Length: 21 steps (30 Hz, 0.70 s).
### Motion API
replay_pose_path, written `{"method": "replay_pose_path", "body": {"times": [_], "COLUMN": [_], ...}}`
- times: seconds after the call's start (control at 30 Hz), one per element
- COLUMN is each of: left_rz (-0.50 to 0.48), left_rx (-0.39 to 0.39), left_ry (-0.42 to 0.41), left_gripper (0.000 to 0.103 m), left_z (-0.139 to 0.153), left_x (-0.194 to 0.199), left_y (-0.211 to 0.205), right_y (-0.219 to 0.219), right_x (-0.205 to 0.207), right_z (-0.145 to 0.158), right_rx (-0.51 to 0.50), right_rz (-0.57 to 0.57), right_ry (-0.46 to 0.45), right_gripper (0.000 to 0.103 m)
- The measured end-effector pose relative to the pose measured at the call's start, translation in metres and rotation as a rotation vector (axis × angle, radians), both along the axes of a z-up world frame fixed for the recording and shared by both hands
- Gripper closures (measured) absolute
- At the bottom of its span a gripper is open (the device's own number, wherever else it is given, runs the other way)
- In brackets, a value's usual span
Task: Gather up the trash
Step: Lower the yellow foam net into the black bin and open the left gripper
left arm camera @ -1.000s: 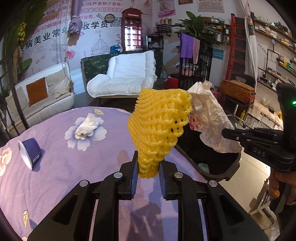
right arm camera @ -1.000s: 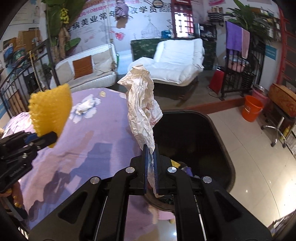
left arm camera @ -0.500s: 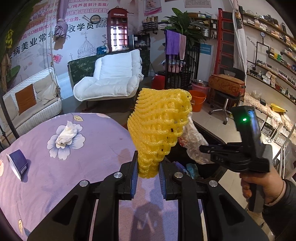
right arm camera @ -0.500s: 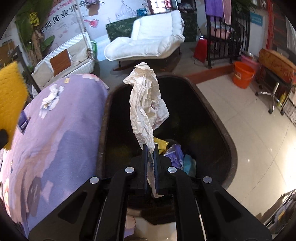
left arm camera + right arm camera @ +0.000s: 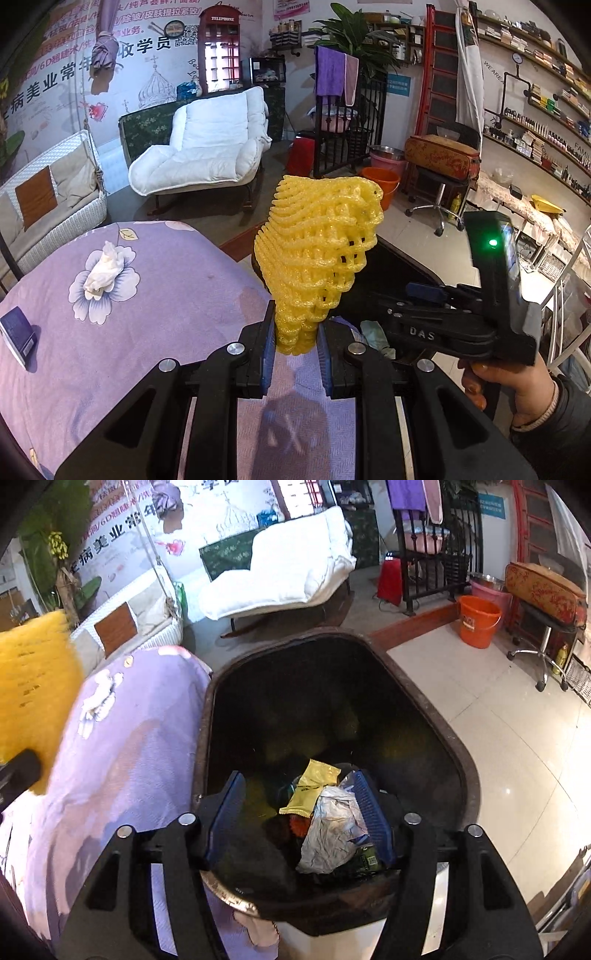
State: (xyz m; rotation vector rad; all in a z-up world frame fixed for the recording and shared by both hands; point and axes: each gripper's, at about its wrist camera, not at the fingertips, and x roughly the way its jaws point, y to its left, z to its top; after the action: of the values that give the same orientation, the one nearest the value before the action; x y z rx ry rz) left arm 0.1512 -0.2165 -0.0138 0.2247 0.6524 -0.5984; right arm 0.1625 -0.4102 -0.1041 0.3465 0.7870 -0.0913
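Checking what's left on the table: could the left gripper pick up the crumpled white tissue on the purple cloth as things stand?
Probably not yet. The left gripper is shut on the yellow foam net, so its jaws are occupied. The white tissue itself lies uncovered on the cloth.

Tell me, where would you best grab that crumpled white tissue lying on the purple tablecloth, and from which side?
Take the crumpled white tissue across its narrow width, near the bunched middle, coming down from above. It lies as a long, raised ridge on the flat purple tablecloth, with nothing touching it, so jaws set either side of the ridge could probably pinch it. The soft paper should squash and hold.
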Motion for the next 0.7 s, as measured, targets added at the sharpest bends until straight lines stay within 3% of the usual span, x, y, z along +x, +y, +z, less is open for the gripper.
{"method": "replay_pose_path", "body": {"times": [0.13,0.33,0.7], "left_rz": [-0.02,-0.06,-0.125], "left_rx": [0.008,0.026,0.08], "left_ry": [0.004,0.023,0.093], "left_gripper": [0.083,0.083,0.083], "left_z": [-0.001,-0.007,-0.028], "left_x": [0.004,0.01,0.02], "left_y": [-0.011,-0.038,-0.086], "right_y": [-0.002,-0.006,-0.035], "right_x": [-0.021,-0.052,-0.1], "right_z": [0.007,0.024,0.039], "right_rx": [0.014,-0.074,-0.132], "right_rz": [-0.024,-0.075,-0.203], "right_ry": [-0.035,-0.098,-0.149], "right_gripper": [0.034,0.027,0.024]}}
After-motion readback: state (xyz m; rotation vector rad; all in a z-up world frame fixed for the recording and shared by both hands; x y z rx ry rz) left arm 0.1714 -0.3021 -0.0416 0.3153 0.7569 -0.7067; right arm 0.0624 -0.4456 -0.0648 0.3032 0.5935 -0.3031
